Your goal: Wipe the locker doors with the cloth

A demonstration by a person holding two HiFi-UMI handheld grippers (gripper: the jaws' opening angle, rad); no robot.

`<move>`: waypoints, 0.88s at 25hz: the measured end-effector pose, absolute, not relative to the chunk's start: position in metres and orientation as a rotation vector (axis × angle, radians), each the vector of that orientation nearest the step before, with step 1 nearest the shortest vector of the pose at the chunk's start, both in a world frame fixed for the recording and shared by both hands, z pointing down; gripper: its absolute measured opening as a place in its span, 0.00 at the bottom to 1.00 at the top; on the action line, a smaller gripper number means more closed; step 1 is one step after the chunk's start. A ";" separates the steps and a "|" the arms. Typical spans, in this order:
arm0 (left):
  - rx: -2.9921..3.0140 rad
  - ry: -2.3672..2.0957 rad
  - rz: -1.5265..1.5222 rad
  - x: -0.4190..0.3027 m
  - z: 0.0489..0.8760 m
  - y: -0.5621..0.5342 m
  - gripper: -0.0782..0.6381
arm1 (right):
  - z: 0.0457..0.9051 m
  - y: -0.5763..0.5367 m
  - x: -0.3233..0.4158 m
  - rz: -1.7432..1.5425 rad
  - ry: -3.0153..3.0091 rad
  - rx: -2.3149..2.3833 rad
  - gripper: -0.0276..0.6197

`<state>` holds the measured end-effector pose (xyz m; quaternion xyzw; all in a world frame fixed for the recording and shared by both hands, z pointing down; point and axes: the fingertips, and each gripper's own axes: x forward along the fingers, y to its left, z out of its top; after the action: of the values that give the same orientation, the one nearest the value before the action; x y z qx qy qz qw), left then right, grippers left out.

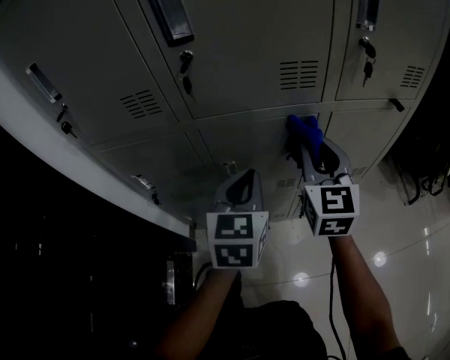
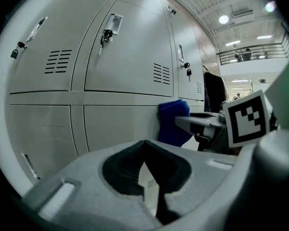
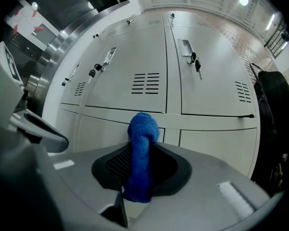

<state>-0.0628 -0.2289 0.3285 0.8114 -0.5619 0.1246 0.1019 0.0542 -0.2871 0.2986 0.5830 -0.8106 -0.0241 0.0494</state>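
Grey metal locker doors (image 1: 247, 51) fill the head view, stacked in upper and lower rows. A blue cloth (image 1: 304, 130) is pinched in my right gripper (image 1: 313, 147), which is shut on it. The bunched end of the cloth (image 3: 143, 129) touches the lockers at the horizontal seam between an upper and a lower door (image 3: 130, 129). My left gripper (image 1: 240, 190) hangs lower and to the left, just off the lower doors, and its jaws are shut with nothing between them (image 2: 144, 146). The left gripper view shows the cloth (image 2: 172, 121) and the right gripper (image 2: 202, 124) off to its right.
Keys hang from the door locks (image 1: 186, 62), and handle plates (image 1: 169, 10) stick out above them. Dark bags or clothing (image 1: 427, 163) hang at the right end of the lockers. Below lies a glossy tiled floor (image 1: 405, 231). The left of the head view is dark.
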 end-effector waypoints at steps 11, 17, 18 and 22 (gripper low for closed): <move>2.326 -1.767 0.342 -0.105 0.331 -0.221 0.11 | 0.295 -0.243 -0.014 -0.067 -2.642 1.647 0.17; 2.266 -1.838 0.353 -0.145 0.339 -0.214 0.11 | 0.311 -0.234 -0.082 -0.032 -2.732 1.515 0.17; 2.256 -1.845 0.349 -0.151 0.340 -0.213 0.11 | 0.315 -0.235 -0.092 -0.033 -2.736 1.495 0.17; 2.219 -1.865 0.329 -0.169 0.342 -0.211 0.11 | 0.335 -0.242 -0.122 -0.020 -2.737 1.429 0.17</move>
<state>-0.1693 -0.2109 0.3419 0.7559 -0.6353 0.1120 0.1121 -0.1221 -0.2417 0.3350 0.4627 -0.8861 -0.0065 0.0271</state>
